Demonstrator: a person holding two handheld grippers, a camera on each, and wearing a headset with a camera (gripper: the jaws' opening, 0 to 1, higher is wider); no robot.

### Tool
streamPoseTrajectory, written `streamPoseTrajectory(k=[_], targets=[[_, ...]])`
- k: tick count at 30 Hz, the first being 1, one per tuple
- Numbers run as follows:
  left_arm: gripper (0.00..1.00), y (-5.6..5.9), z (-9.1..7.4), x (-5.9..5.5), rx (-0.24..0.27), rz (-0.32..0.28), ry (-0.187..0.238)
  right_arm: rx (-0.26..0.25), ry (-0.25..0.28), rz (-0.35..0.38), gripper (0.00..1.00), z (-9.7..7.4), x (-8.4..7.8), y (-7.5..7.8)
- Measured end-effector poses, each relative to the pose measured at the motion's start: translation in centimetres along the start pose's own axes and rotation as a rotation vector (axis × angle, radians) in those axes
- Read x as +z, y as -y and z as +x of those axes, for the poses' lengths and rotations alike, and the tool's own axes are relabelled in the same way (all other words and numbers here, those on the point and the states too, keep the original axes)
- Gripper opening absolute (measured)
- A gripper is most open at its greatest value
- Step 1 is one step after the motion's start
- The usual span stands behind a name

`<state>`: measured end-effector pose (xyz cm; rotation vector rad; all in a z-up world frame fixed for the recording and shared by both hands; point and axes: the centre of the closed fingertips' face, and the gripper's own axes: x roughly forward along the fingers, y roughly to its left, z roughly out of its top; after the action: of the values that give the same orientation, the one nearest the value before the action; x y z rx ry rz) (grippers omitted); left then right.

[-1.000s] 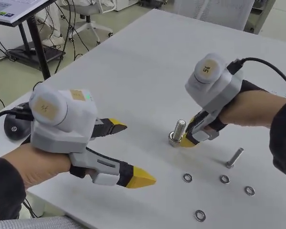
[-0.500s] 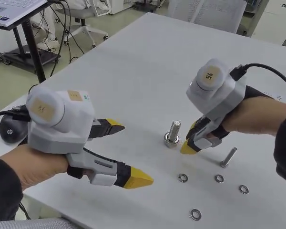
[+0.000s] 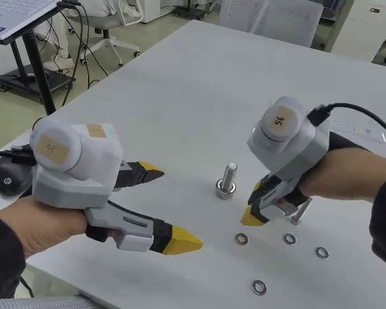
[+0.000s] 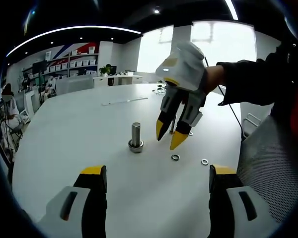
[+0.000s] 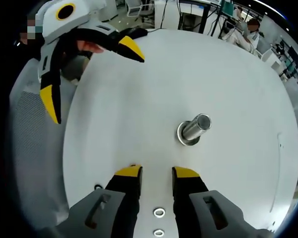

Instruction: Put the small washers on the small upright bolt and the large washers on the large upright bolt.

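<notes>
Well, from my headset I see my left claw (image 3: 169,206) low over the near side of the white table (image 3: 180,84), its yellow-tipped jaws spread wide and holding nothing. My right claw (image 3: 253,209) points down just right of the large bolt (image 3: 227,180), which stands upright on its head; its own body partly hides the jaws here. The small bolt (image 3: 301,211) peeks out from behind that claw, and I cannot tell whether it is upright. Four washers (image 3: 242,239) lie flat on the table, nearer to me than both bolts and apart from one another

Along my left claw (image 4: 157,171), both jaws rise far apart with bare table between them. Beyond stand the large bolt (image 4: 135,139) and, to its right, my right claw (image 4: 170,135), tips a little apart and empty, above two washers (image 4: 175,157)

Along my right claw (image 5: 157,172), the jaws stand slightly parted, gripping nothing, with the large bolt (image 5: 193,129) just beyond them. Washers (image 5: 159,212) lie below the jaw tips, and my left claw (image 5: 92,77) gapes at the upper left
</notes>
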<state>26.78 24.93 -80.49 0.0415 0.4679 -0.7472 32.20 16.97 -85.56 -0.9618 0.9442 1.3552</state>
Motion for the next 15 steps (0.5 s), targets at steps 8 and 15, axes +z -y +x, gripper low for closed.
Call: streamPoseTrajectory(k=[8, 15], targets=[[0.85, 0.1, -0.1, 0.0, -0.001, 0.005, -0.002, 0.015, -0.011, -0.011, 0.25, 0.4, -0.4, -1.0], [0.85, 0.3, 0.0, 0.0, -0.004, 0.01, -0.006, 0.034, -0.022, -0.027, 0.25, 1.1, -0.9, -2.2]])
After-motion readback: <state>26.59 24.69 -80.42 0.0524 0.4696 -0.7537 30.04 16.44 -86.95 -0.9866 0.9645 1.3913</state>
